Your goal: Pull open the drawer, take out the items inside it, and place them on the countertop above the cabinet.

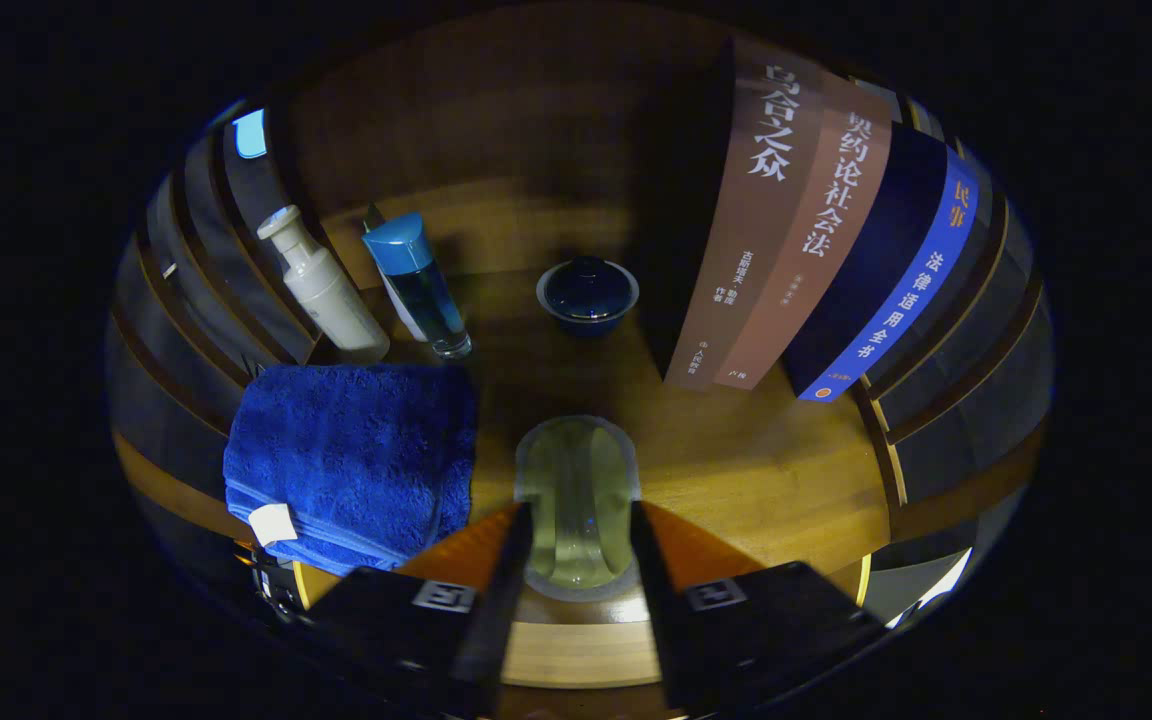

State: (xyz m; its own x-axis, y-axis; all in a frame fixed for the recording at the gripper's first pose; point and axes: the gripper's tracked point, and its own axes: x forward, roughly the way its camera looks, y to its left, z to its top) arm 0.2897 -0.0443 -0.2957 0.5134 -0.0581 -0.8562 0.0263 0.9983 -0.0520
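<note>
A wooden countertop (756, 470) carries everything here, and the lidded bowl (587, 292) at its middle serves as the landmark. Farthest left of the bowl leans a cream pump bottle (324, 288), tilted against the dark slatted wall. Nearer the bowl, still on its left, stands a blue-capped tube (418, 285), also tilted. In front of both, left of the bowl and closer to the fingers, lies a folded blue towel (351, 462) with a white tag at its near corner. Straight in front of the bowl, the gripper (579, 530) holds a clear glass (577, 500) between its two fingers, both pressing on its sides, the opening narrow. Right of the bowl, three books (816, 240) stand upright, side by side.
</note>
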